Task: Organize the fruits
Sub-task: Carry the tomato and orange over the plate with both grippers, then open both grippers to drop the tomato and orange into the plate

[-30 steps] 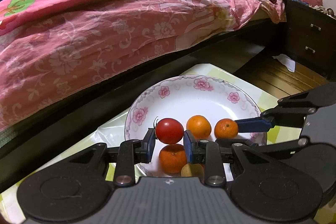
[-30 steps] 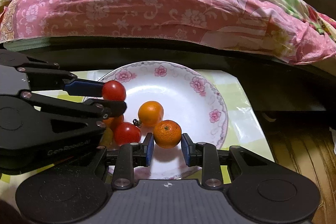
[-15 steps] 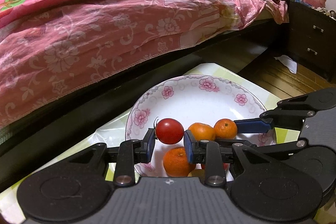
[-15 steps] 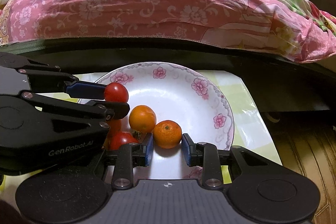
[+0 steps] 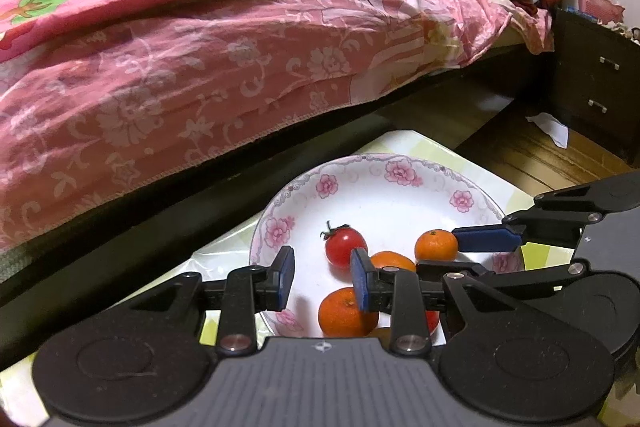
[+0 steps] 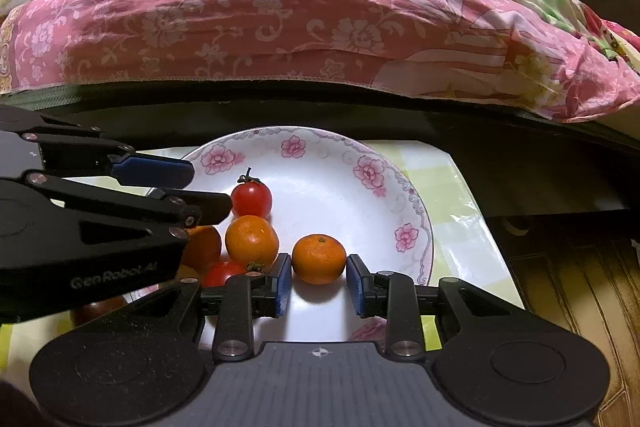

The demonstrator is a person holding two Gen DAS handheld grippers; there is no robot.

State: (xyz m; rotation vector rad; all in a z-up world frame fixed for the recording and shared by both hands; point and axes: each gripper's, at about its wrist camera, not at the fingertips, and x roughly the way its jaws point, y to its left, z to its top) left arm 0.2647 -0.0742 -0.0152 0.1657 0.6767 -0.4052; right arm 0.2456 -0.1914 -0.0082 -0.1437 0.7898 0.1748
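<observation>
A white plate with pink flowers (image 5: 384, 183) (image 6: 340, 147) holds several fruits. My left gripper (image 5: 322, 277) is open and empty. A red tomato (image 5: 345, 246) (image 6: 252, 199) lies on the plate just past its right finger. My right gripper (image 6: 319, 283) is open. A small orange (image 6: 319, 259) (image 5: 436, 247) rests on the plate between its fingers, which stand apart from it. Two more oranges (image 5: 346, 311) (image 6: 252, 239) and another tomato (image 6: 224, 273) lie near the plate's front, partly hidden by the grippers.
The plate sits on a low table with a yellow-green cloth (image 6: 452, 195). A bed with a pink floral blanket (image 5: 200, 67) runs close behind it. A dark nightstand (image 5: 596, 83) and wooden floor (image 5: 532, 155) lie to the right.
Both grippers opened. The left let go of the tomato and the right let go of the orange; both fruits now rest on the plate. The left gripper drew back slightly.
</observation>
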